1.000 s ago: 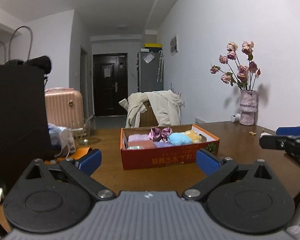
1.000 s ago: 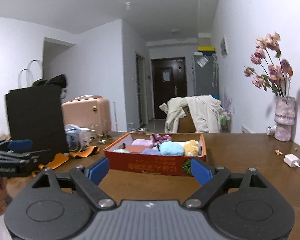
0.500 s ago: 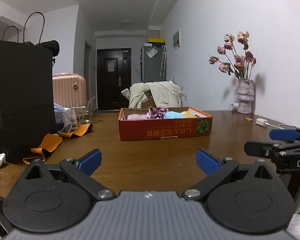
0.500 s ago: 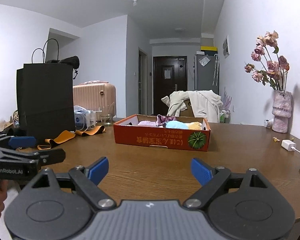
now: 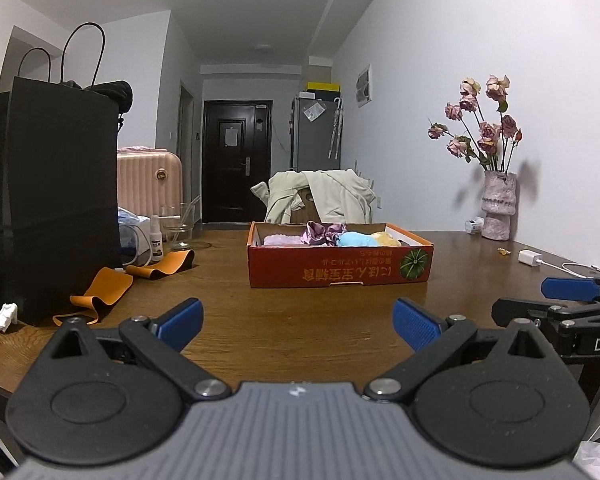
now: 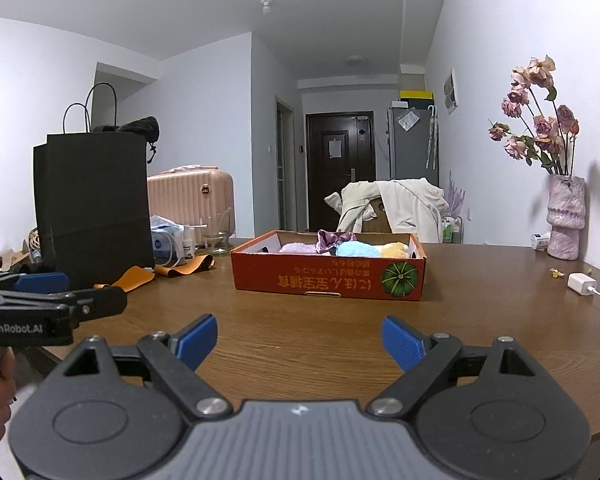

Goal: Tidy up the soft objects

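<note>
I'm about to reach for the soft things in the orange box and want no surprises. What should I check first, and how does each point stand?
1. Left gripper empty, jaws open: ok.
2. Right gripper empty, jaws open: ok.
3. Bare table between both grippers and the orange box: ok.
4. Box open on top, with the purple scrunchie, blue soft item and yellow soft item showing above the rim: ok.
5. How the items lie deeper in the box: cannot tell, the near wall hides them.
6. Charger and cable lie off to the right of the box, out of the straight path: ok.
</note>
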A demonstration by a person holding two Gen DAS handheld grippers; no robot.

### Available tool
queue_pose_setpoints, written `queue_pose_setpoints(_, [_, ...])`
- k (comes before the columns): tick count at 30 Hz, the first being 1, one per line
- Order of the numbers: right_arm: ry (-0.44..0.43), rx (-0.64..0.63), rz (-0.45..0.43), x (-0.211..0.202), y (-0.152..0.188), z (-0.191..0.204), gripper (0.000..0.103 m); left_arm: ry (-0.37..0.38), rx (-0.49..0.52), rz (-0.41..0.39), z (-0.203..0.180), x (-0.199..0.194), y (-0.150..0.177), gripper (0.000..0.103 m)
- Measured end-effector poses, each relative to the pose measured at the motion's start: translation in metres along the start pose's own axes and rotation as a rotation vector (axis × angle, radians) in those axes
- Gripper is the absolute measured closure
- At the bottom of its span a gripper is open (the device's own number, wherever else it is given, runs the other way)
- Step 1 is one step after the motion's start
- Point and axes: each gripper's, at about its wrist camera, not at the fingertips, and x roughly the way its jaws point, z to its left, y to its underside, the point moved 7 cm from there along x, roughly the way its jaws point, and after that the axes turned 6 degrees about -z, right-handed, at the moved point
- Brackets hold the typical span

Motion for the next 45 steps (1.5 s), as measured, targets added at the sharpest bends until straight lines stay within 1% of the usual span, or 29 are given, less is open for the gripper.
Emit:
queue_pose_setpoints(9, [0.004, 0.003, -0.016, -0.0022, -0.0012, -0.0001, 0.014, -0.001, 0.004, 0.0, 0.0004, 0.0001, -0.001, 0.0])
queue_pose_setpoints(45, [0.007, 0.009, -0.012, -0.0008, 0.0016, 0.0006, 0.014, 0.01, 0.021, -0.003, -0.0055, -0.003, -0.0003, 0.0])
